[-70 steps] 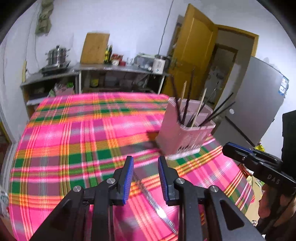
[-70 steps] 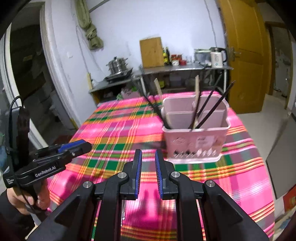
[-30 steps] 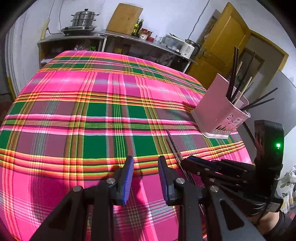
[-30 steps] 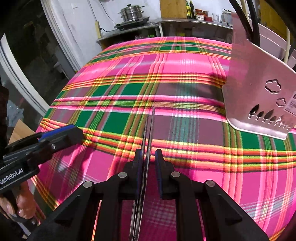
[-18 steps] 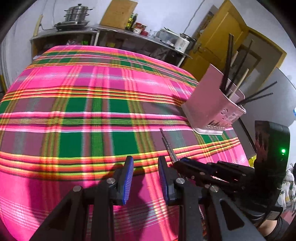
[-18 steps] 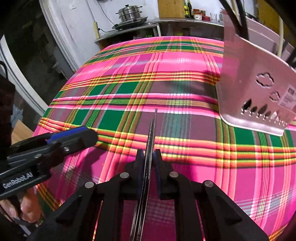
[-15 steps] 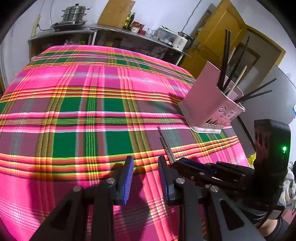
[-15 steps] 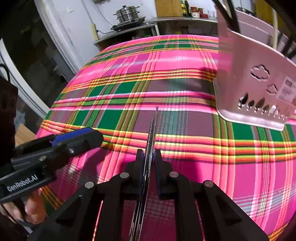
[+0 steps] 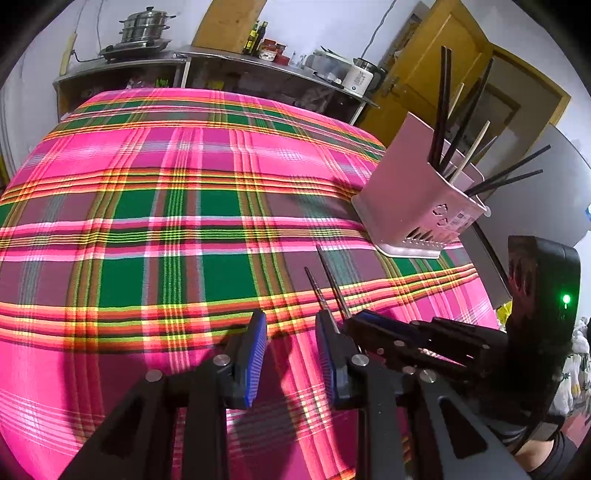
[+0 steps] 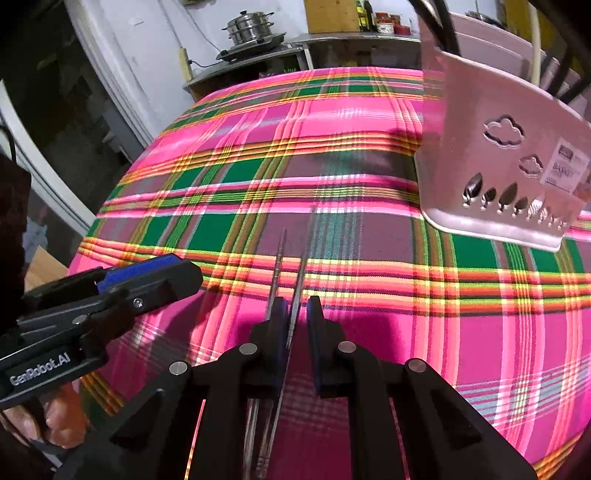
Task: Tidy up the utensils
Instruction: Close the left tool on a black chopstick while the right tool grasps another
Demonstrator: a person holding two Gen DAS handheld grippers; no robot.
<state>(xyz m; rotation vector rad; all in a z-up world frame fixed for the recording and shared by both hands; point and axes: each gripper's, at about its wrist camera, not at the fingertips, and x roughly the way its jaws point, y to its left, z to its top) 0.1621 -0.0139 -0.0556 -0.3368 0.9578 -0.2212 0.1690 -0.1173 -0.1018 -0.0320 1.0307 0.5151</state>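
Behind the desk (image 9: pixel 155 206) a steel counter (image 9: pixel 266 66) runs along a pale wall, carrying a stacked steamer pot (image 9: pixel 146 27), bottles and an electric kettle (image 9: pixel 360 75), with a yellow-brown door (image 9: pixel 436 62) off to one side. A pink, green and yellow plaid cloth covers the desk.

A pink perforated utensil holder (image 9: pixel 417 206) stands near the desk's right edge in the left wrist view, with dark and pale chopsticks leaning out of its top. In the right wrist view the same holder (image 10: pixel 506 158) shows cloud and leaf cut-outs and a small label on its side.

The right gripper (image 10: pixel 295 317) sits low over the near part of the desk with its fingers (image 10: pixel 314 314) narrowly parted around a pair of metal chopsticks (image 10: pixel 299 266), whose tips point toward the desk's far edge; one stick runs between the fingers and the other just outside the left finger, and whether the fingers actually press the stick cannot be told. In the left wrist view those chopsticks (image 9: pixel 328 280) jut forward out of the right gripper (image 9: pixel 354 325), splayed slightly apart, well short of the holder.

The left gripper (image 9: pixel 290 350) hovers beside it, fingers (image 9: pixel 255 347) spread wide with only cloth between them; in the right wrist view it (image 10: pixel 155 273) appears at the left, a hand on its handle.
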